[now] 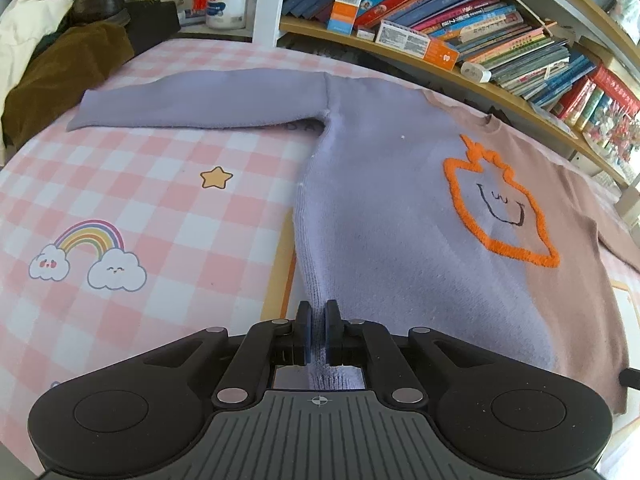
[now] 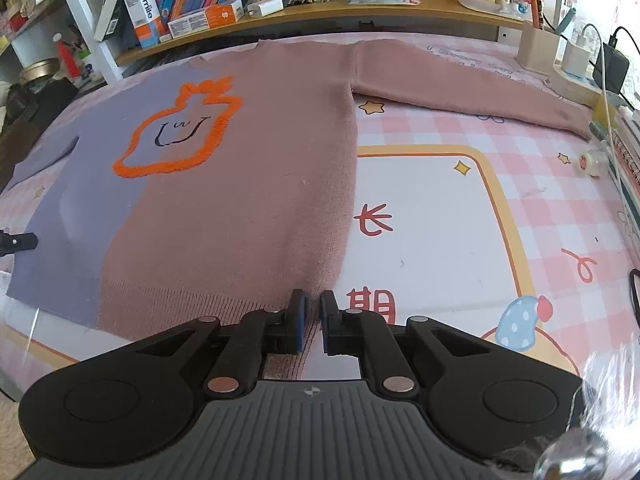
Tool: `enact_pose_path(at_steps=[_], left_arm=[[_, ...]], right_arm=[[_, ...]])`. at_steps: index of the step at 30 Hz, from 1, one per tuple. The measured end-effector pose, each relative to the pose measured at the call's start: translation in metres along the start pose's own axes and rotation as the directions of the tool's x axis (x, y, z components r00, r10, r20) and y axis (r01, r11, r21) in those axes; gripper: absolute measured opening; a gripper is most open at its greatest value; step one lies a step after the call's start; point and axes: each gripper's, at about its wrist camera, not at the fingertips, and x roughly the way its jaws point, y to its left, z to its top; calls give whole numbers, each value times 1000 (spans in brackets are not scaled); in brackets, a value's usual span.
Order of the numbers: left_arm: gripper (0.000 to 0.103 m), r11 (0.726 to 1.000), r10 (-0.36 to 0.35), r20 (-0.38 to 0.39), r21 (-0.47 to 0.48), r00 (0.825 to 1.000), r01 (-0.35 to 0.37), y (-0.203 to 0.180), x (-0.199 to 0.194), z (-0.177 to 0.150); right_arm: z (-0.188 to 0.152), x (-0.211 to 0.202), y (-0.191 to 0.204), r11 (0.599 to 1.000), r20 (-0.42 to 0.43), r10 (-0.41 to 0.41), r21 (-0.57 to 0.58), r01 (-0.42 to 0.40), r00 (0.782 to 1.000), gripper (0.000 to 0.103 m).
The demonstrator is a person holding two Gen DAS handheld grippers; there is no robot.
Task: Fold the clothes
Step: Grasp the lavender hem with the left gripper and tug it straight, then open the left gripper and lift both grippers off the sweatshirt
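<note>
A two-tone sweater [image 1: 392, 216] lies flat on the pink checked cloth, lilac on its left half and dusty pink on its right [image 2: 248, 184], with an orange outlined smiling figure [image 1: 500, 208] on the chest. Both sleeves are spread out sideways. My left gripper [image 1: 318, 320] is shut on the lilac bottom-left hem corner. My right gripper [image 2: 312, 312] is shut on the pink bottom-right hem corner, fabric pinched between its pads. The left gripper's side shows at the left edge of the right wrist view [image 2: 18, 242].
A wooden shelf of books [image 1: 480, 32] runs along the far edge. Brown and cream clothes [image 1: 48, 60] are piled at the far left. A charger and cables [image 2: 600, 64], a small bottle [image 2: 592, 160] and notebooks sit at the right edge.
</note>
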Motion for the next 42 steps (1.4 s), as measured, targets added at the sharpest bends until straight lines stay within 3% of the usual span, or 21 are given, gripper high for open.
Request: enact_pose_path(at_steps=[3, 5, 7, 8, 10, 12, 14, 23, 31, 35, 42], left_arm=[[11, 999, 32, 17, 35, 999, -32, -10, -5, 1], [13, 998, 37, 33, 51, 999, -38, -19, -10, 2], [17, 998, 36, 49, 44, 998, -38, -25, -16, 3], [22, 999, 34, 55, 37, 998, -36, -28, -18, 2], [41, 999, 37, 66, 22, 997, -39, -34, -24, 0], [67, 999, 43, 74, 8, 996, -44, -40, -28, -4], [71, 999, 46, 75, 1, 996, -46, -45, -32, -9], [88, 993, 78, 63, 81, 995, -83, -61, -42, -26], [88, 987, 15, 36, 158, 999, -20, -43, -34, -26], [88, 968, -33, 28, 248, 999, 25, -17, -32, -19], [92, 948, -119, 21, 299, 993, 107, 41, -29, 7]], right_arm=[[2, -3, 0, 1000, 10, -4, -17, 4, 1000, 13], [4, -7, 2, 999, 35, -16, -43, 17, 999, 25], [7, -12, 5, 997, 63, -31, -71, 36, 998, 47], [8, -15, 6, 995, 79, -41, -85, 47, 996, 52], [11, -17, 7, 991, 102, -64, -114, 76, 993, 73], [12, -18, 8, 987, 116, -67, -136, 83, 991, 76], [13, -17, 7, 985, 120, -57, -154, 75, 991, 82], [9, -11, 15, 983, 104, -6, -184, 25, 995, 85], [-1, -14, 33, 992, 104, -85, -86, 94, 991, 86], [-11, -14, 65, 989, 104, -144, -16, 146, 984, 86], [-41, -21, 148, 969, 131, -246, 4, 248, 960, 90]])
